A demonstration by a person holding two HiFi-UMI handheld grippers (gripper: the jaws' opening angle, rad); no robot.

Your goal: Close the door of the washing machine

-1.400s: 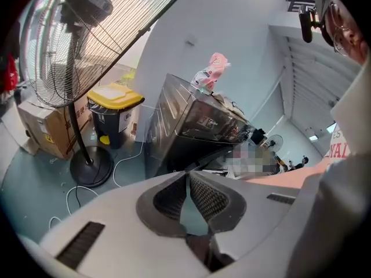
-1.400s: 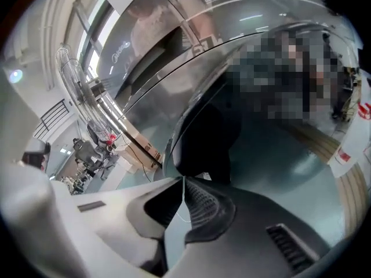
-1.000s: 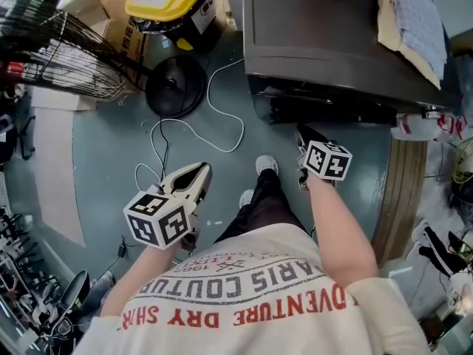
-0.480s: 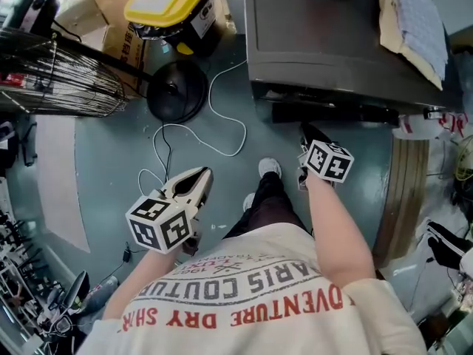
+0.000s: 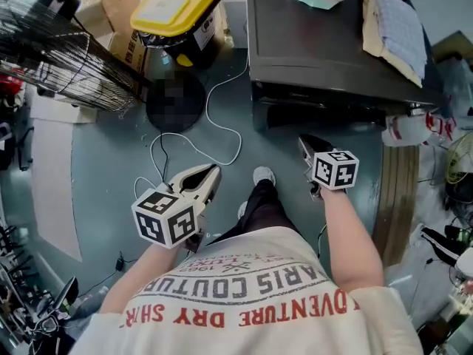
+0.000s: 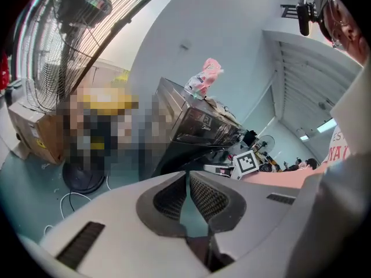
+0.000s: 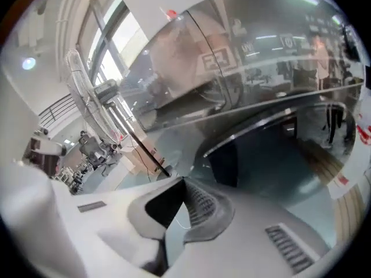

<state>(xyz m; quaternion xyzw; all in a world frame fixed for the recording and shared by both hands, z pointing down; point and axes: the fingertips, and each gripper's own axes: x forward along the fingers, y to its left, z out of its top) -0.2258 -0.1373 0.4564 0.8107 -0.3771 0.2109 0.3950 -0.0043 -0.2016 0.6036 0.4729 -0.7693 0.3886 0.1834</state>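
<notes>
The dark grey washing machine (image 5: 318,43) stands at the top of the head view, its glossy front (image 7: 249,86) filling the right gripper view. From above, its door shows only as a dark strip (image 5: 325,115) along the front, lying close against the body. I cannot tell whether it is latched. My right gripper (image 5: 303,140) hangs just in front of that strip, apart from it, jaws shut and empty (image 7: 182,181). My left gripper (image 5: 214,170) is over the floor to the left, also shut on nothing (image 6: 186,172), pointing toward the machine (image 6: 197,132).
A floor fan (image 5: 59,50) with its round base (image 5: 175,98) and a white cable (image 5: 222,124) lie left of the machine. A yellow-lidded bin (image 5: 177,2) and cardboard boxes (image 5: 118,6) stand behind. Folded cloth (image 5: 392,28) lies on the machine. My shoe (image 5: 263,176) is between the grippers.
Both grippers have risen a little. The right one has drawn slightly right, away from the machine's front, and rolled. Jaws stay shut.
</notes>
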